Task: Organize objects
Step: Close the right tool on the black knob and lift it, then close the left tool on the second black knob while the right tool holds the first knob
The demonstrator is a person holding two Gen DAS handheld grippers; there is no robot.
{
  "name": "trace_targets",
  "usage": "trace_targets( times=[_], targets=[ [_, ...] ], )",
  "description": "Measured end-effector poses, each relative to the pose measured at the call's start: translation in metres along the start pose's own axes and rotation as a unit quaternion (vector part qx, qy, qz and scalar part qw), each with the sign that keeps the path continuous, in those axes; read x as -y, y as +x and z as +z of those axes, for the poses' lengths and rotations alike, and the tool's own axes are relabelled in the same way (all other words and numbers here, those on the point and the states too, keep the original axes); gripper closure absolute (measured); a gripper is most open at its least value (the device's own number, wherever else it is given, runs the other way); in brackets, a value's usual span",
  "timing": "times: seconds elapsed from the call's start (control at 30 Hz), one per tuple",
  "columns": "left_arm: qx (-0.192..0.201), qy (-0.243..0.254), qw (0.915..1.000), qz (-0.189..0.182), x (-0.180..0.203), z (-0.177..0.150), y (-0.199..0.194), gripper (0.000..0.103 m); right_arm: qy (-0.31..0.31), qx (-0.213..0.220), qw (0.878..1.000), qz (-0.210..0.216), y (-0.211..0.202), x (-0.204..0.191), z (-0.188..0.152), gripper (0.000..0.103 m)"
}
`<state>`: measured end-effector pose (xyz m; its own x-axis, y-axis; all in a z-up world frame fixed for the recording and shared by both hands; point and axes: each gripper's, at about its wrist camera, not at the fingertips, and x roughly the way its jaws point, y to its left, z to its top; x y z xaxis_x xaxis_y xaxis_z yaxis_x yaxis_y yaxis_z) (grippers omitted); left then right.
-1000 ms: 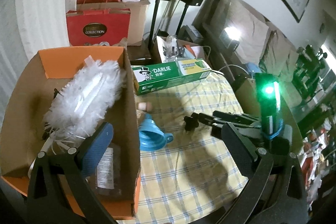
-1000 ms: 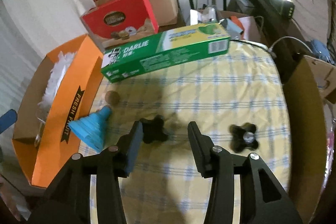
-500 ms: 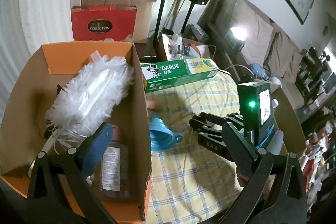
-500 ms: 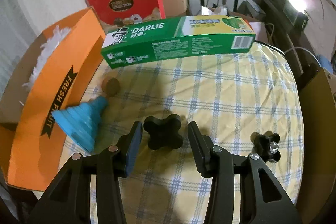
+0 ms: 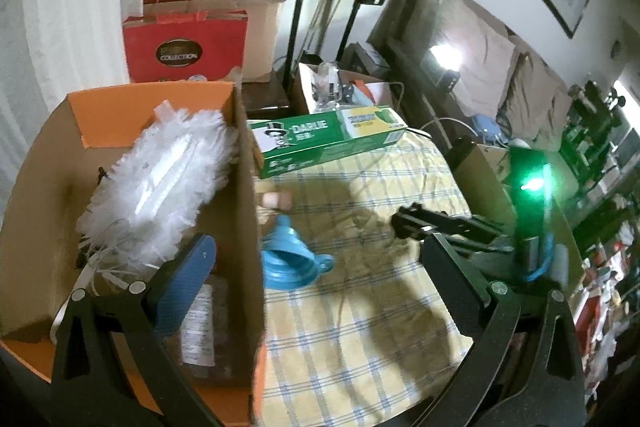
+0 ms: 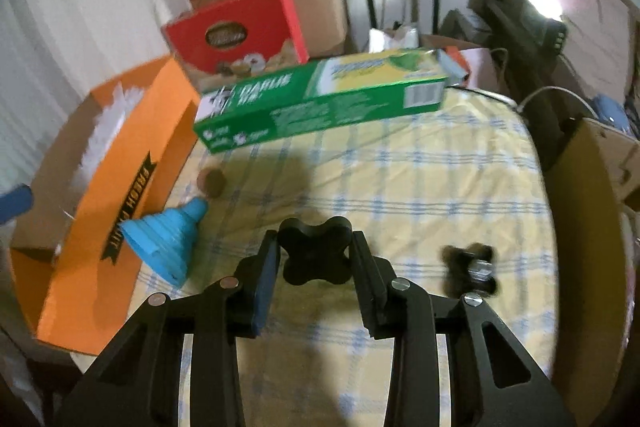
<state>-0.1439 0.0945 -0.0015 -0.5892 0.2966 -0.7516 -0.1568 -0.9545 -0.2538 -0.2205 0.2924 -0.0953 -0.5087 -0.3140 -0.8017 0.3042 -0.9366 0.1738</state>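
Observation:
A black star-shaped knob [image 6: 316,251] sits between the fingers of my right gripper [image 6: 314,263] over the yellow checked tablecloth [image 6: 420,187]. The jaws are closing and both pads touch the knob's sides. In the left wrist view the right gripper [image 5: 416,223] reaches in from the right. A second black knob [image 6: 472,263] with a metal centre lies to the right. A blue funnel [image 6: 164,239] [image 5: 292,263] lies beside the orange cardboard box [image 6: 132,167]. My left gripper [image 5: 320,279] stands open over the box's wall [image 5: 244,207] with nothing between its fingers.
The box holds a white duster [image 5: 160,179] and a bottle [image 5: 200,327]. A green toothpaste carton [image 6: 320,103] lies across the table's far side, with a cork [image 6: 212,181] near it. Red gift boxes [image 5: 184,51] and speaker stands [image 5: 296,27] stand behind the table.
My right gripper moved forward until the black knob came between its fingers, and the jaws narrowed onto it. The left gripper stayed over the box.

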Motion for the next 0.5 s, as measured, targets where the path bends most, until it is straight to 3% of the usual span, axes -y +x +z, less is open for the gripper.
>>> trace_targets(
  times=[0.27, 0.5],
  targets=[
    [-0.01, 0.03, 0.9993, -0.021, 0.034, -0.002, 0.016, 0.0, 0.042, 0.035, 0.999, 0.003, -0.067, 0.041, 0.002, 0.068],
    [-0.043, 0.044, 0.997, -0.047, 0.067, -0.007, 0.056, 0.001, 0.061, 0.05, 0.997, -0.006, -0.115, 0.071, -0.013, 0.068]
  ],
)
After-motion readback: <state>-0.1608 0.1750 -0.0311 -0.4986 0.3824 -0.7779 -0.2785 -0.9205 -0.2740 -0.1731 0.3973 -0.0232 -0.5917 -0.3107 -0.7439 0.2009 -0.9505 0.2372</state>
